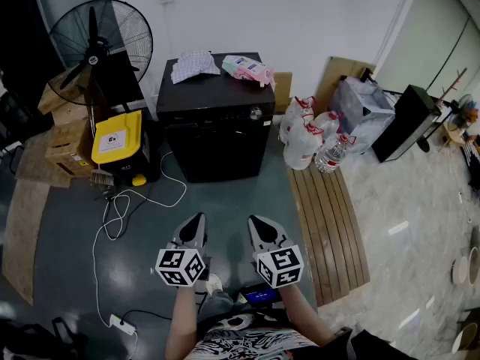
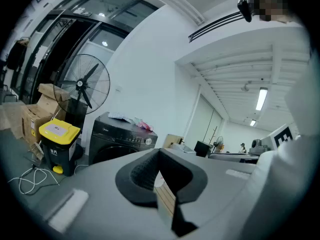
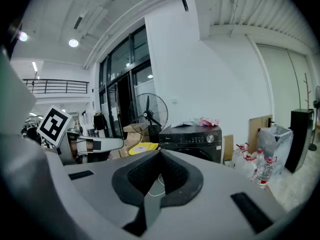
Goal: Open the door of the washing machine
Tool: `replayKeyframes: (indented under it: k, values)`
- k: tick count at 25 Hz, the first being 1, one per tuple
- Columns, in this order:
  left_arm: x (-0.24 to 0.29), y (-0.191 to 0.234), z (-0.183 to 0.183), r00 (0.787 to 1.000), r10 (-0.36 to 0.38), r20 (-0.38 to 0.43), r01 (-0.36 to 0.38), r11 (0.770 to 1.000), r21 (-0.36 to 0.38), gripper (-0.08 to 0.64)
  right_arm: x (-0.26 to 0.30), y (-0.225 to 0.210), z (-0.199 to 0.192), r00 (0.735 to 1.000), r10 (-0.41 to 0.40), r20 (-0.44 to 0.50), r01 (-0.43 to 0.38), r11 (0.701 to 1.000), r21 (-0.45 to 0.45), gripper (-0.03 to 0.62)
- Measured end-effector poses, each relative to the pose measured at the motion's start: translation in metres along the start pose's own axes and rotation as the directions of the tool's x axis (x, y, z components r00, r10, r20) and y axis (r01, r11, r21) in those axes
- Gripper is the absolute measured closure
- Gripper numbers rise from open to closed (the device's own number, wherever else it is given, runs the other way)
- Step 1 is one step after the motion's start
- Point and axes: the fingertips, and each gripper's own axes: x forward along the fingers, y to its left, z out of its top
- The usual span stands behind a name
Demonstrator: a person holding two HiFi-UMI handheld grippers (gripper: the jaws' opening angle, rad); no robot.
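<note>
The black washing machine (image 1: 214,118) stands against the far wall, its front door shut, a silver dial (image 1: 256,113) on its panel. It also shows as the dark washing machine (image 2: 117,140) in the left gripper view and as the washing machine (image 3: 192,138) in the right gripper view. My left gripper (image 1: 196,220) and right gripper (image 1: 256,222) are held side by side well short of the machine, pointing at it. Both are shut with nothing between the jaws.
A cloth (image 1: 193,65) and a pink pack (image 1: 248,68) lie on the machine's top. A yellow-lidded bin (image 1: 117,142), cardboard boxes (image 1: 69,130) and a standing fan (image 1: 99,40) are at its left. Water bottles (image 1: 311,139) and a wooden slat board (image 1: 328,226) are at its right. A white cable (image 1: 120,216) trails over the floor.
</note>
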Motion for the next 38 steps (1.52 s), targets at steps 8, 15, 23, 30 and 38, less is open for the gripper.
replayKeyframes:
  k: [8, 15, 23, 30, 38]
  values:
    - [-0.006, 0.003, 0.001, 1.0, 0.005, 0.005, -0.005, 1.0, 0.017, 0.56, 0.002, 0.005, -0.002, 1.0, 0.02, -0.004, -0.02, 1.0, 0.006, 0.591]
    - [0.008, 0.027, -0.005, 0.999, 0.019, -0.025, -0.019, 1.0, -0.001, 0.41, 0.018, -0.004, -0.013, 0.997, 0.07, -0.027, -0.066, 0.991, 0.121, 0.431]
    - [0.078, 0.098, -0.006, 0.997, 0.037, -0.064, -0.034, 0.998, 0.048, 0.41, 0.099, -0.034, -0.015, 0.998, 0.033, -0.056, -0.027, 0.994, 0.103, 0.426]
    - [0.191, 0.208, -0.014, 0.98, -0.007, -0.199, 0.038, 0.988, 0.152, 0.409, 0.243, -0.062, -0.014, 0.991, -0.01, -0.134, 0.023, 0.995, 0.099, 0.433]
    - [0.295, 0.319, -0.038, 0.939, -0.059, -0.339, 0.126, 0.976, 0.179, 0.408, 0.394, -0.088, -0.037, 0.963, -0.046, -0.265, 0.078, 0.991, 0.113, 0.429]
